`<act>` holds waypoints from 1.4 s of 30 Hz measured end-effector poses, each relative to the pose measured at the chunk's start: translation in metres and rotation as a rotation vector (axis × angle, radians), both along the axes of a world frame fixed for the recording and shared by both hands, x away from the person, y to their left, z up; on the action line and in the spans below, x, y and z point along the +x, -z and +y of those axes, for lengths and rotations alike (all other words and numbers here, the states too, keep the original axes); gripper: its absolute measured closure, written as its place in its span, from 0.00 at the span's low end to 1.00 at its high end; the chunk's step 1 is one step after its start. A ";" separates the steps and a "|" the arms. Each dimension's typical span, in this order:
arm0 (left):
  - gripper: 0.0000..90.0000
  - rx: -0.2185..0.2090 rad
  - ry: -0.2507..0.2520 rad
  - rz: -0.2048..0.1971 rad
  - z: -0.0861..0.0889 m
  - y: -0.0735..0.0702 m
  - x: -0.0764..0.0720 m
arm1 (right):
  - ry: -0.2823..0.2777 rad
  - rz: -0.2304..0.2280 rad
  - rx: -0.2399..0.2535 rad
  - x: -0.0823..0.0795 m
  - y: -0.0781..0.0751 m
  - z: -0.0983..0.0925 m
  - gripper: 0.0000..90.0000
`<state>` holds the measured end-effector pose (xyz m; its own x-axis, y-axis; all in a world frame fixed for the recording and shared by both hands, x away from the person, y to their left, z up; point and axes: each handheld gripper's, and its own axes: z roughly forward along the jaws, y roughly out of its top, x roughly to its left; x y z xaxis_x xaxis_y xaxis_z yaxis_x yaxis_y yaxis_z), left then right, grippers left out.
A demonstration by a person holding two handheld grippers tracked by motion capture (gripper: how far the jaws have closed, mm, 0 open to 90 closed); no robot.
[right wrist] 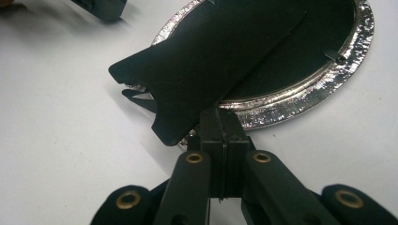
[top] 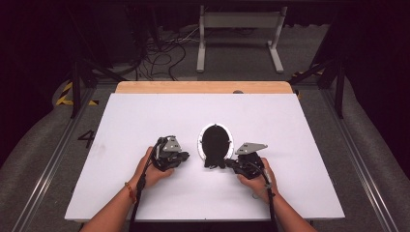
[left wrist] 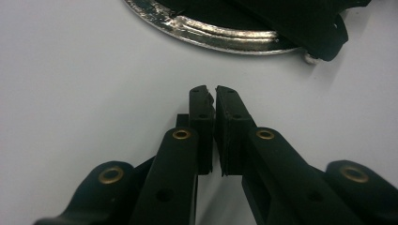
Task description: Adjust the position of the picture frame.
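An oval picture frame (top: 215,140) lies face down mid-table, its black back up inside a silver rim (right wrist: 300,101). A black stand flap (right wrist: 206,61) slants up off that back. My right gripper (right wrist: 221,115) is shut on the flap's lower edge, right at the rim; from above, the right gripper (top: 228,164) sits at the frame's near right. My left gripper (left wrist: 214,91) rests on the white table a little short of the rim (left wrist: 225,35), jaws together but for a sliver, nothing between them. From above, the left gripper (top: 186,157) is to the left of the frame.
The white tabletop (top: 145,116) spreads wide around the frame. A wooden strip (top: 203,87) runs along its far edge. Beyond it, on the floor, stand a white metal support (top: 239,29) and loose cables (top: 164,53).
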<state>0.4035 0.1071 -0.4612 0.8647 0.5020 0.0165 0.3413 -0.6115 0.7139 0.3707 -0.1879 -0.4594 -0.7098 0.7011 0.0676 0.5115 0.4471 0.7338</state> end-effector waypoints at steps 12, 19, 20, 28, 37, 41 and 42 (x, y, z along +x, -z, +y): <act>0.95 -0.002 0.011 -0.014 -0.001 -0.003 -0.002 | -0.013 -0.008 -0.005 0.000 0.000 0.002 1.00; 0.93 -0.041 0.005 -0.044 0.012 -0.011 -0.006 | -0.019 -0.029 -0.016 -0.001 -0.006 0.002 1.00; 0.93 -0.047 0.005 -0.053 0.014 -0.013 -0.007 | -0.018 -0.031 -0.014 -0.001 -0.008 0.002 1.00; 0.92 -0.090 -0.004 -0.097 0.032 -0.022 -0.018 | -0.028 -0.077 -0.035 -0.001 -0.020 -0.006 1.00; 0.85 -0.083 -0.022 -0.132 0.059 -0.021 -0.029 | -0.063 -0.062 -0.040 0.001 -0.029 -0.017 0.98; 0.80 -0.077 -0.051 -0.148 0.072 -0.018 -0.038 | -0.081 -0.048 -0.050 0.003 -0.027 -0.015 0.96; 0.80 -0.078 -0.054 -0.149 0.074 -0.018 -0.039 | -0.087 -0.048 -0.053 0.003 -0.026 -0.015 0.96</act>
<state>0.3642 0.1813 -0.4430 0.8272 0.5526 0.1018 0.2588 -0.5355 0.8039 0.3735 -0.2027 -0.4330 -0.7695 0.6386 -0.0031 0.4342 0.5267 0.7308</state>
